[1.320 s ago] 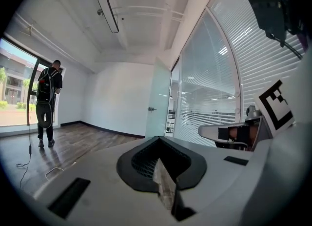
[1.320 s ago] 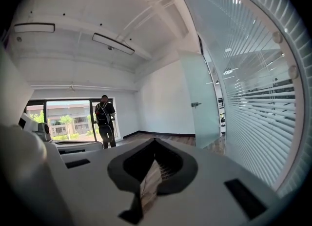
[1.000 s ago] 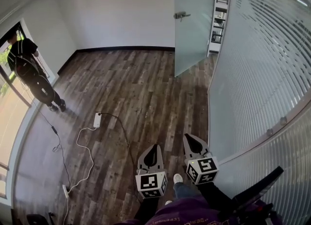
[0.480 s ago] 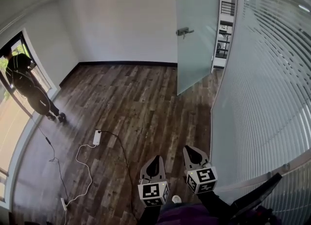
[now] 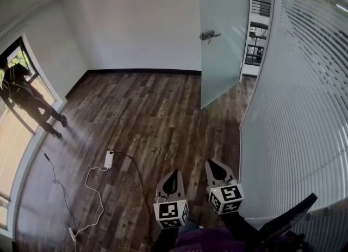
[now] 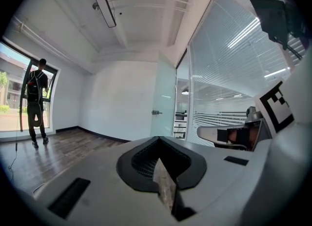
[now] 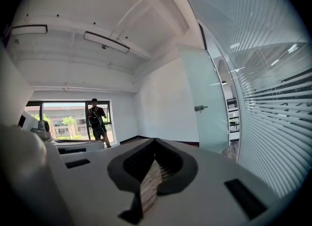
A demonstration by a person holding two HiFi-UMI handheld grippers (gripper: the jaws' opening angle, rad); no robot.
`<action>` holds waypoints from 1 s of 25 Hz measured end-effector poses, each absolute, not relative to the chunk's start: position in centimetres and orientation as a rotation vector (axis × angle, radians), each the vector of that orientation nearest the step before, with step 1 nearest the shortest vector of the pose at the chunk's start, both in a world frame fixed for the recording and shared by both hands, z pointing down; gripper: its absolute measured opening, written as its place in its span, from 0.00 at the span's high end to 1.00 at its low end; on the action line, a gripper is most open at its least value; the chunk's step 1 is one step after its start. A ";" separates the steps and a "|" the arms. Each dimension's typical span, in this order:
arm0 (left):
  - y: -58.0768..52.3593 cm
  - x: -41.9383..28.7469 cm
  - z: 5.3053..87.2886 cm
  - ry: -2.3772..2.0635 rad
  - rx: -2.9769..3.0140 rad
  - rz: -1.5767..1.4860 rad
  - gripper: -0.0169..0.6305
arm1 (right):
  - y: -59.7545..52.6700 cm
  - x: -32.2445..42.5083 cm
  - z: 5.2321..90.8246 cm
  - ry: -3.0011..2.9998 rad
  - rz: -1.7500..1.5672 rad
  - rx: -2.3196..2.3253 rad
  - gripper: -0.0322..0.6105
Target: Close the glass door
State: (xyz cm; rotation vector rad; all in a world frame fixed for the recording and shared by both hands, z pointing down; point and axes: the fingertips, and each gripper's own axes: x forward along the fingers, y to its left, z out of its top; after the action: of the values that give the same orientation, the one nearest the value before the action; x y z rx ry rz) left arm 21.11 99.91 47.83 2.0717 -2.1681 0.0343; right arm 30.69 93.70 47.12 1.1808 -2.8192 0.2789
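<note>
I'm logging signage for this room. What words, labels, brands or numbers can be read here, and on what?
None can be read.
Left gripper and right gripper: only square black-and-white marker patterns, no letters.
Glass door: plain, no lettering.

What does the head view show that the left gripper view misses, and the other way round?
Only the head view shows the power strip on the wooden floor. Only the left gripper view shows the long ceiling light and the left gripper with its jaws shut together, nothing between. Both show the open glass door, its handle and a person across the room.
</note>
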 end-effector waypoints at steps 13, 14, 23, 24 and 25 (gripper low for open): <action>87.2 9.8 45.8 -2.191 2.095 0.007 0.97 | 81.0 19.5 45.2 -2.849 0.243 1.178 0.95; 86.5 9.1 45.9 -2.186 2.096 0.004 0.97 | 80.3 18.9 45.2 -2.846 0.242 1.187 0.95; 81.6 4.7 47.4 -2.158 2.070 -0.003 0.97 | 75.7 14.8 46.8 -2.810 0.261 1.193 0.95; 81.1 4.1 47.7 -2.160 2.053 -0.006 0.97 | 75.2 14.3 47.0 -2.810 0.264 1.185 0.95; 80.6 3.6 48.2 -2.162 2.036 -0.007 0.97 | 74.6 13.8 47.3 -2.812 0.268 1.178 0.95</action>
State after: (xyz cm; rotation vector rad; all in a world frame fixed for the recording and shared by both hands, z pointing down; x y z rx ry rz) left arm 3.55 80.56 48.19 2.0361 -2.1617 -0.0073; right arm 13.78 74.56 47.29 1.1781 -2.8119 0.2675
